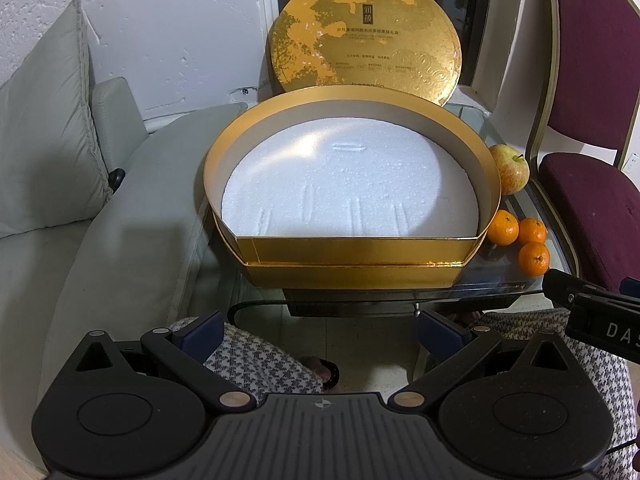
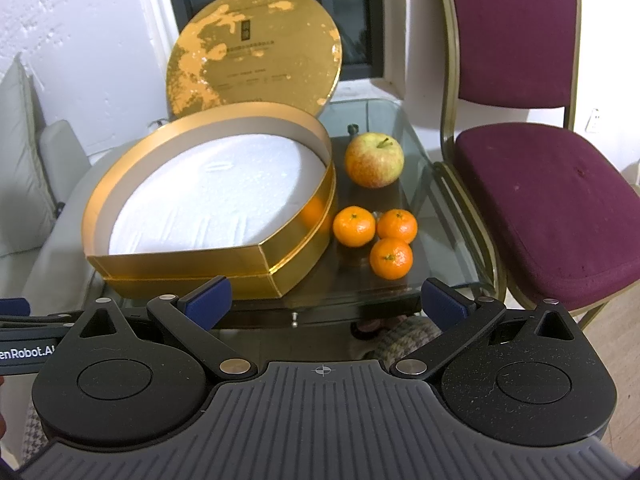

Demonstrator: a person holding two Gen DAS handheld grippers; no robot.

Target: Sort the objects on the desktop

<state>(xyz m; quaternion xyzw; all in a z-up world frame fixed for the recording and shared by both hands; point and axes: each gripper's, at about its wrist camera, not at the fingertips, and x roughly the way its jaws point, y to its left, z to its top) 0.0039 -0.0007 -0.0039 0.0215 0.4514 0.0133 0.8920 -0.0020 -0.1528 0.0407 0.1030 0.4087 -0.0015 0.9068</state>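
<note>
The fruit lies on the glass table, just right of the gold box: an apple at the back, and three tangerines in a tight cluster nearer the front edge, one almost against the box wall, one beside it, and one nearest the edge. None of them has a long axis to speak of, so approach angle matters little. The box is open and holds only its white foam liner; its lid leans upright behind it.

The relation that counts: from the right gripper the tangerines lie ahead and slightly right of centre, close beyond the table edge, with the front tangerine the first in reach. From the left gripper the fruit sits far off to the right, tangerines and apple partly hidden behind the box, while the box itself is dead ahead. So the right one is judged the nearer and better placed for the fruit, and the box lies to its left for the drop.

Both grippers hang short of the table edge, over the person's checked trousers. Each has its jaws spread wide, blue pads far apart, holding and touching nothing. The right gripper's tip shows at the right margin of the left view, so the two are side by side
</note>
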